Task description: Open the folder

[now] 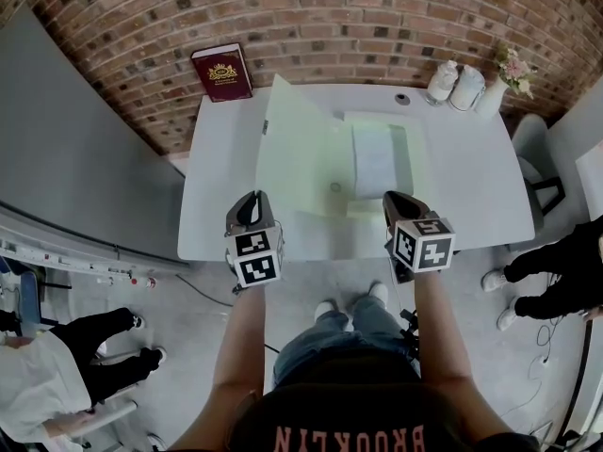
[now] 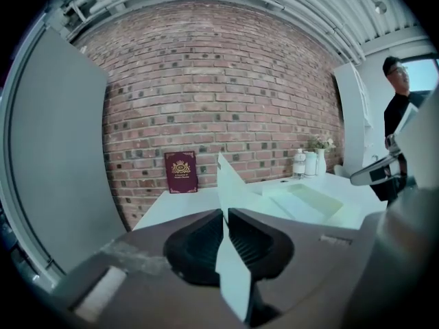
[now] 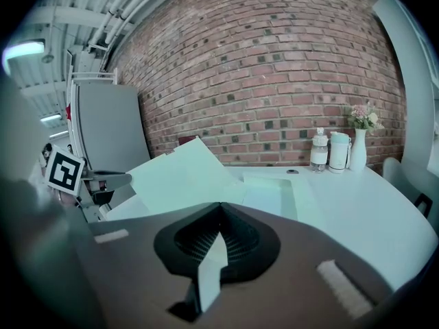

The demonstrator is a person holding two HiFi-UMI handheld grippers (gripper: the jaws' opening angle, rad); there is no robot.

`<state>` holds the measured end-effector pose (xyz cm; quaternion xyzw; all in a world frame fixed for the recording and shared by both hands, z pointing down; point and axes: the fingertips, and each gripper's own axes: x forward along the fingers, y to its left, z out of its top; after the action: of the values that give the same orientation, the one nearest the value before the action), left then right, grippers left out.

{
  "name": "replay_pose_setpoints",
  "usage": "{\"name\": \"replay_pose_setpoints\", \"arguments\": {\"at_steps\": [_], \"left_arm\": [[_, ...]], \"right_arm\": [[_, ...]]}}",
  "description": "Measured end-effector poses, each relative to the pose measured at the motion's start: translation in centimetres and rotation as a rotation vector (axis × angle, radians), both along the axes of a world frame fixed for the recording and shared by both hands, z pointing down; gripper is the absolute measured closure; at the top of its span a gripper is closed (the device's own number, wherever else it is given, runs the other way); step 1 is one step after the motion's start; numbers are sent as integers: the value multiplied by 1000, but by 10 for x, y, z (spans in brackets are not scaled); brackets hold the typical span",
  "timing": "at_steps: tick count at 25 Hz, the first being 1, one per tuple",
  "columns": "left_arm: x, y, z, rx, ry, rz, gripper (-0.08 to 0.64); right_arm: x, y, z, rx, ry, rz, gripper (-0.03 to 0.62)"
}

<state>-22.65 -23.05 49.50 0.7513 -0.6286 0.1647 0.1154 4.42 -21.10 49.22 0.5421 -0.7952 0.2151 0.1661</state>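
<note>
Left gripper view, unlike head view, shows fingers (image 2: pixel 199 242) pinching folder (image 2: pixel 230 181).

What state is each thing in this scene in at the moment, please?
folder: open, left cover raised, right half flat.
paper: lying flat in the folder's right half.
book: closed, standing upright.
bottle: upright.
vase: upright, with flowers in it.
left claw: shut on the folder's raised cover.
right claw: shut on the folder's right half.

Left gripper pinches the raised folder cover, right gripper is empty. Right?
No. The right gripper isn't empty: the right gripper view shows its jaws shut on a pale edge of the folder. The left gripper does pinch the raised cover.
</note>
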Motion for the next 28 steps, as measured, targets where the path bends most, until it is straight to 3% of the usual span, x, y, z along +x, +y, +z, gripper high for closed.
{"name": "replay_pose_setpoints", "arguments": {"at_steps": [28], "left_arm": [[-66, 2, 111, -275, 43, -132, 491]], "right_arm": [[-38, 0, 40, -77, 39, -79, 591]]}}
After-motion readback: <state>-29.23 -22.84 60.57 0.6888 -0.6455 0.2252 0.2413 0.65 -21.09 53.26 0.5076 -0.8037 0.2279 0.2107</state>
